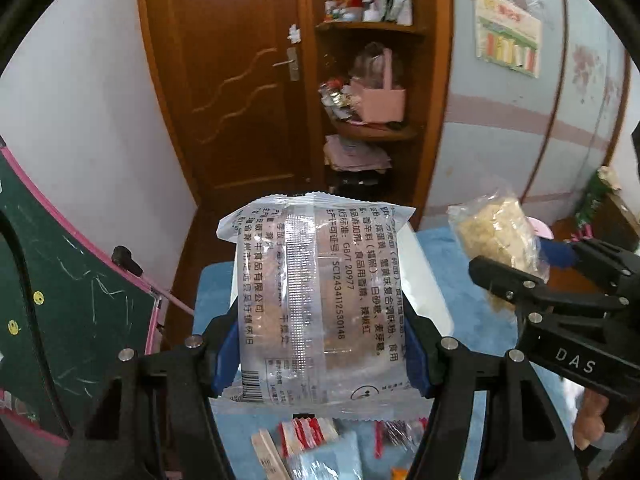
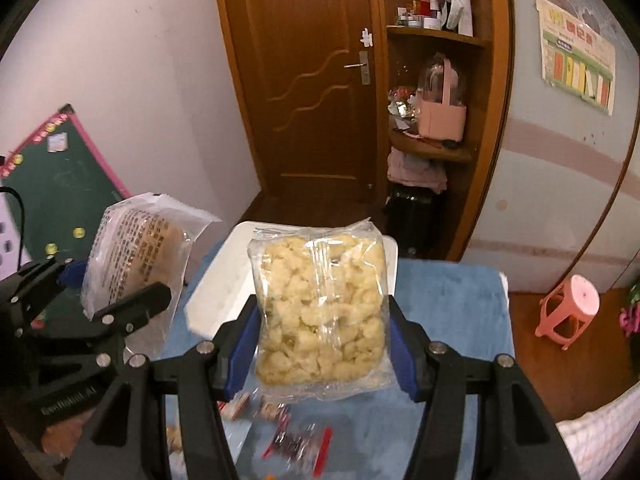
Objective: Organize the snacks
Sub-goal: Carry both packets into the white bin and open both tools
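My left gripper [image 1: 320,344] is shut on a clear cake packet with printed text [image 1: 316,300], held upright above the blue-covered table [image 1: 460,304]; it also shows in the right wrist view [image 2: 136,256]. My right gripper [image 2: 324,344] is shut on a clear bag of pale yellow puffed snack [image 2: 320,312], also seen in the left wrist view [image 1: 496,240]. Both packets hang over or near a white tray [image 2: 224,280] at the table's far edge. Small red-and-clear snack packets [image 2: 296,440] lie on the table below the grippers, and in the left wrist view [image 1: 308,432].
A wooden door [image 2: 304,80] and corner shelves with a pink basket [image 2: 442,120] stand behind the table. A green chalkboard [image 2: 60,176] leans at the left. A pink stool [image 2: 568,312] stands on the floor at the right.
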`<state>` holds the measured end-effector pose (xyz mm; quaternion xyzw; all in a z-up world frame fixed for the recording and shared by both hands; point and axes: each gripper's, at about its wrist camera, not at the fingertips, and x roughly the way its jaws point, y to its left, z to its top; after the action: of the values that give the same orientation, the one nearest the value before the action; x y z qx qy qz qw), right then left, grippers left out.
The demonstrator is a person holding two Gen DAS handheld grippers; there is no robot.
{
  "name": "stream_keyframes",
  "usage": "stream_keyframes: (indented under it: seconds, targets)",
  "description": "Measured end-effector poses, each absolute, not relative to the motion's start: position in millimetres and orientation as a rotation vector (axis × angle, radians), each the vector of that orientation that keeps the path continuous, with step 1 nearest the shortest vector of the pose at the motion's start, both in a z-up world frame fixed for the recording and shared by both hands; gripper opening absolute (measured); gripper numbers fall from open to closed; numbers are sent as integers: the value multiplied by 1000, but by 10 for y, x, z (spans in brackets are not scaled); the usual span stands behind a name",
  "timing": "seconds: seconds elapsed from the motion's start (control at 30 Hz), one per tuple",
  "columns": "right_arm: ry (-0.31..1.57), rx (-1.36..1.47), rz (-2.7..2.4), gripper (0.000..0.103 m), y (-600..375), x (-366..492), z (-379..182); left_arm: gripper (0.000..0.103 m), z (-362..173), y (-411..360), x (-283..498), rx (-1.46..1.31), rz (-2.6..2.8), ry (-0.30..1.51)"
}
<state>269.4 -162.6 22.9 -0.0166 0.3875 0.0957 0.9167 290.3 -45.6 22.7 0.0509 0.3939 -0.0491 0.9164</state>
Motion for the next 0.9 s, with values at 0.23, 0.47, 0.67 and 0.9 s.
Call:
stream_keyframes:
  seconds: [0.23, 0.47, 0.67, 0.9]
  targets:
    - [916, -55, 143, 60, -1525, 3343, -394, 79, -428, -306, 3636, 102, 5, 873]
    - [1014, 112, 161, 91, -1669, 3567, -852, 102, -698, -151, 3774, 30, 0, 923]
    - [968, 125, 152, 95, -1731, 3434, -745, 102, -728, -41, 3588, 22, 15, 922]
    - [881, 100, 153, 95, -1780, 3128, -415, 102, -484, 119, 3210, -27, 28, 873]
